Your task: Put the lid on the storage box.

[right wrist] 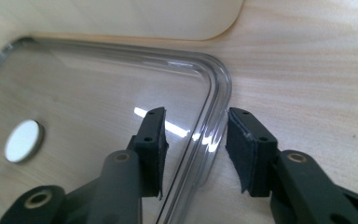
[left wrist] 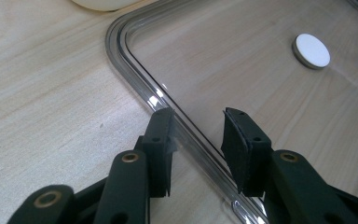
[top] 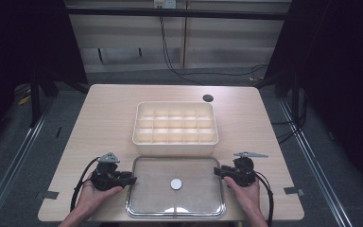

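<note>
**Clear lid flanked by both my grippers**

The clear lid (top: 175, 187), hard to trace beyond its glinting rim, lies before the divided box (top: 175, 122). My left gripper (left wrist: 198, 135) and right gripper (right wrist: 196, 136) gape, each straddling a side edge.

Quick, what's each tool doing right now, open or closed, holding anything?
Left tool: open, jaws astride the left rim of the clear lid, not clamped.
Right tool: open, jaws astride the lid's right rim, holding nothing.

Both grippers, left gripper (top: 131, 179) and right gripper (top: 216, 170), are black with brass-coloured pivot rivets. Each carries a grey three-cornered plate and a black cable.
</note>
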A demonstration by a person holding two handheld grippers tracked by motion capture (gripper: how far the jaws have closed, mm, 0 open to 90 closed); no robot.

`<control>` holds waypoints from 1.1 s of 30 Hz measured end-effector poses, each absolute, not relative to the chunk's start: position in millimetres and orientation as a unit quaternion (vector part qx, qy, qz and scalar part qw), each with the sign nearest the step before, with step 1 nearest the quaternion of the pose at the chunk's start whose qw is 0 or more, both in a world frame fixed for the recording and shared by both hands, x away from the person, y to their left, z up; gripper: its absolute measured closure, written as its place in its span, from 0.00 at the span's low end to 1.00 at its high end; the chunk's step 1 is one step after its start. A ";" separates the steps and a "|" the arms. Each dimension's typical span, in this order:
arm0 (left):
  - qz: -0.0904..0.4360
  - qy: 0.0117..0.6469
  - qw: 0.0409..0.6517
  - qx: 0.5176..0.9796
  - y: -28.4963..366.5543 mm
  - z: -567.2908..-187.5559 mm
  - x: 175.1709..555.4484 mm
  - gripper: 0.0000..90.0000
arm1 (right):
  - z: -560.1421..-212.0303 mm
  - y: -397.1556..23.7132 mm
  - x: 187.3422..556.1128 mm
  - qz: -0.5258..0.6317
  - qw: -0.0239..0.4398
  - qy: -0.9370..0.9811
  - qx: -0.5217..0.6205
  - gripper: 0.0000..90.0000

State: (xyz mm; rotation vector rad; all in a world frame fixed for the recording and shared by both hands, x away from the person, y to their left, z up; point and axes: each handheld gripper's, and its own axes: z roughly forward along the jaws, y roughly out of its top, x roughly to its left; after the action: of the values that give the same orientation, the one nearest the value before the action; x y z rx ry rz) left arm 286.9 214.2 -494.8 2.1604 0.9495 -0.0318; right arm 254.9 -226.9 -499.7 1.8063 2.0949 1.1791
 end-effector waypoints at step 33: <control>-0.018 0.378 0.388 0.840 219.1 -495.4 283.7 0.66 | -502.6 -242.0 255.1 0.503 -0.068 0.634 0.583 0.74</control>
State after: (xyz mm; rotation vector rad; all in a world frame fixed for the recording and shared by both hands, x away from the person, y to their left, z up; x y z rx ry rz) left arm 283.7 219.1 -495.4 2.1367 0.9624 -0.0455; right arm 255.1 -242.0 -502.6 1.9159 2.0844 1.6521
